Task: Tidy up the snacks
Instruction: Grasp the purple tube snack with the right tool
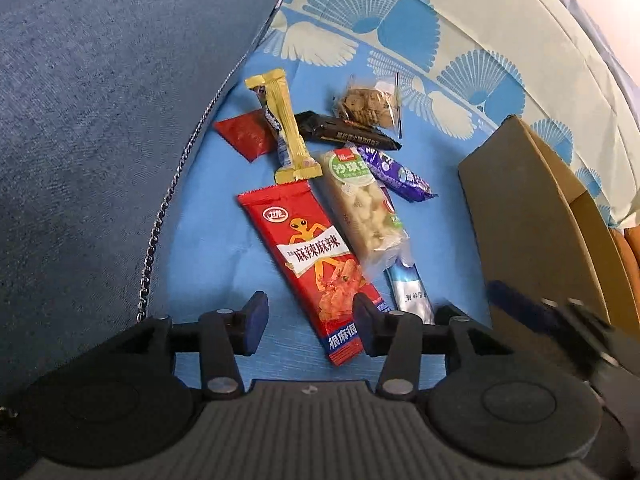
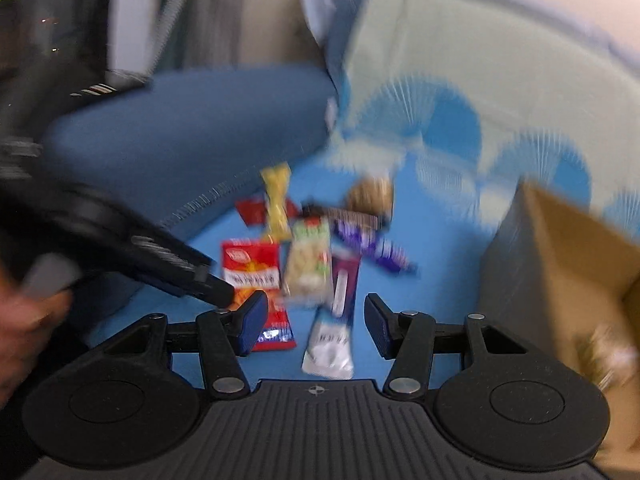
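Note:
Several snack packets lie in a heap on the blue bedsheet. Nearest is a long red spicy-snack packet [image 1: 312, 256]. Beside it are a clear puffed-rice bar [image 1: 360, 204], a purple bar [image 1: 396, 172] and a silver-blue sachet [image 1: 412, 292]. Farther off lie a yellow bar [image 1: 286, 128], a small red sachet [image 1: 244, 134], a black bar [image 1: 348, 130] and a clear bag of cookies [image 1: 366, 106]. My left gripper [image 1: 310, 320] is open, its jaws either side of the red packet's near end, with a gap at the left pad. My right gripper [image 2: 316, 322] is open and empty over the silver-blue sachet [image 2: 330, 340]; that view is blurred.
An open cardboard box [image 1: 520, 220] stands right of the heap, with something pale inside it [image 2: 608, 352]. A big blue cushion [image 1: 100, 120] with a metal chain [image 1: 168, 200] along its edge walls off the left. A fan-patterned cover [image 1: 400, 20] rises behind. A person's hand [image 2: 24, 320] shows at the left edge.

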### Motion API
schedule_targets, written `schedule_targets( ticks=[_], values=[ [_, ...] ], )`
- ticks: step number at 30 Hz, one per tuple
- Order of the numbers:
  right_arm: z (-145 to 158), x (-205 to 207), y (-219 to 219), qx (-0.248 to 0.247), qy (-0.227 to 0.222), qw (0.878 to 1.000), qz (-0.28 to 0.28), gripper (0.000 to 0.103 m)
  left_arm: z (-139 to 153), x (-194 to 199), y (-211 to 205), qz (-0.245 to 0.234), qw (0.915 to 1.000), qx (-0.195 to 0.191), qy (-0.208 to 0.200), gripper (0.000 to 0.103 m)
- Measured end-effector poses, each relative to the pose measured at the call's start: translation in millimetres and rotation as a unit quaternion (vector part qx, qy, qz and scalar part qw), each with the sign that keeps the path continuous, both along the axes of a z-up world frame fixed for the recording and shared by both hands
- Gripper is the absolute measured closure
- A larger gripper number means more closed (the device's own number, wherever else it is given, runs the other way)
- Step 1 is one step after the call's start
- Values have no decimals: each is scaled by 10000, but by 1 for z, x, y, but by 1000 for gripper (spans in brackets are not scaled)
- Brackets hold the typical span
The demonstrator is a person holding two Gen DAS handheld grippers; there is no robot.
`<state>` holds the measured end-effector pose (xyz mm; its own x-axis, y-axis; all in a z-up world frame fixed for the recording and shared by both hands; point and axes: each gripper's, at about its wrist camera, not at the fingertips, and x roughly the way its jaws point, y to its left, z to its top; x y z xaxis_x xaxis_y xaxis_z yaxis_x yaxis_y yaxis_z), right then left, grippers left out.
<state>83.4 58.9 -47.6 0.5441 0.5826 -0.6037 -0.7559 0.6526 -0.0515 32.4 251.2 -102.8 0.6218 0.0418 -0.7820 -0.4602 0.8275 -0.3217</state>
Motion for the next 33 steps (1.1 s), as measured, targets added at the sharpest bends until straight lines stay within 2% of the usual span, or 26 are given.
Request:
schedule_targets(
  ticks=[3, 6, 10, 11, 12, 18, 21, 24, 30, 31, 33],
  values=[
    [-22, 25, 15, -7, 463, 9971, -598, 46, -2, 0, 3, -16, 10000, -68, -13, 51],
    [-38, 42, 25, -110, 658, 9934, -931, 45, -2, -1, 5, -13, 10000, -81, -47, 51],
    [-56, 53, 30, -301, 967, 9914, -827, 47, -3, -4, 9, 12, 9998, -199, -92, 50],
    [-57, 53, 29, -274, 926, 9922, -784, 59, -3, -4, 10, 17, 9997, -219, -101, 49],
    [-56, 52, 28, -279, 924, 9927, -721, 66, -3, -5, 10, 3, 9997, -225, -107, 49],
    [-31, 38, 4, -489, 1120, 9911, -529, 69, -3, -6, 11, -17, 9994, -294, -162, 47],
    [-17, 26, -15, -575, 1365, 9877, -505, 69, -1, -8, 11, -30, 9991, -353, -214, 45],
    [-12, 5, -32, -706, 1382, 9872, -356, 69, -1, -7, 12, -29, 9990, -408, -171, 42],
    [-32, -8, -52, -641, 1366, 9868, -590, 67, -4, -3, 13, -33, 9987, -514, 18, 32],
    [-34, -7, -53, -629, 1347, 9870, -619, 65, -6, -2, 13, -5, 9987, -511, 74, 32],
    [-36, -6, -50, -614, 1249, 9888, -538, 52, -6, 0, 13, 74, 9988, -465, 111, 32]
  ],
)
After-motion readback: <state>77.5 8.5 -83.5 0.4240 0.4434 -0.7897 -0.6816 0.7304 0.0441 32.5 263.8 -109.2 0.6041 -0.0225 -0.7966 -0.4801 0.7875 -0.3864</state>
